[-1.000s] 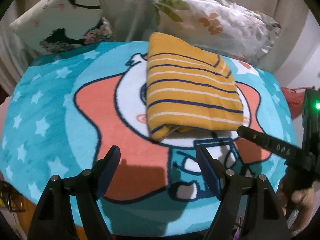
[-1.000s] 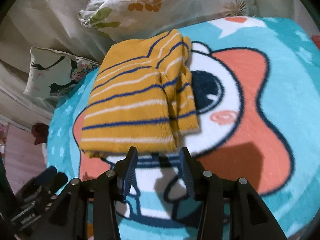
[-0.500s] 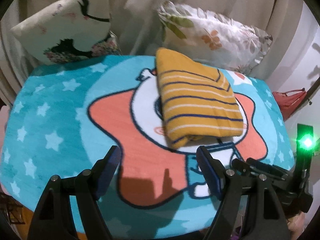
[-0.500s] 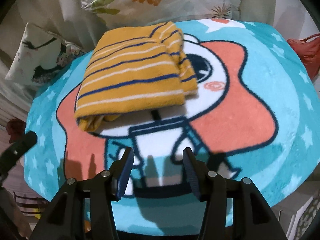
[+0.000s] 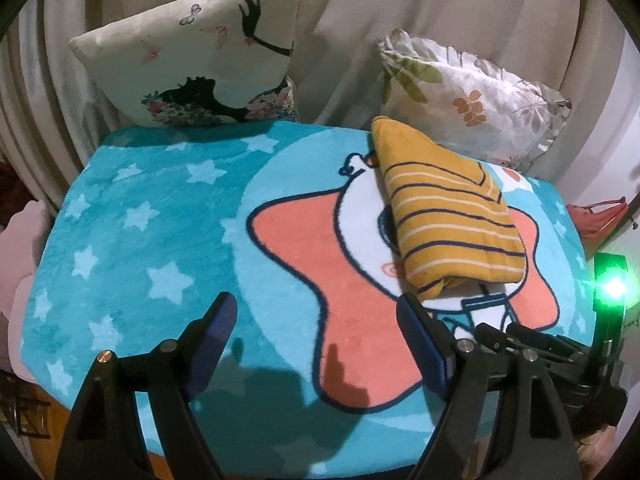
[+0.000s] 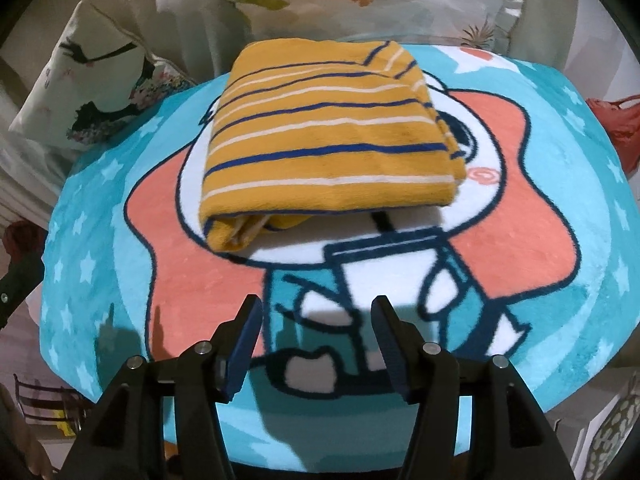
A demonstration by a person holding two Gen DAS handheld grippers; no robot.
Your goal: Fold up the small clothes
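Both tongs, L (image 5: 316, 328) & R (image 6: 316, 330), apart, empty; folded striped shirt (image 6: 324, 136) on rug (image 6: 560, 240).

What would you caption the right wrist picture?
Open right gripper, jaws just widened and empty, above a cartoon rug bearing a folded yellow striped garment.

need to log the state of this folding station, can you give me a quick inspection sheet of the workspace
surface: turquoise cartoon blanket with stars, lying flat.
job's things: yellow striped garment folded into a compact bundle on the blanket, loose layers showing at its near left edge.
clutter: nothing seen on the blanket besides the garment.
grippers: left gripper open and empty; right gripper open, its jaws have just been opening, nothing between them. Both are short of the garment.
cables: nothing seen.
surroundings: butterfly pillow and leaf-print pillow behind the blanket, pale curtain beyond, a red object off the right edge.
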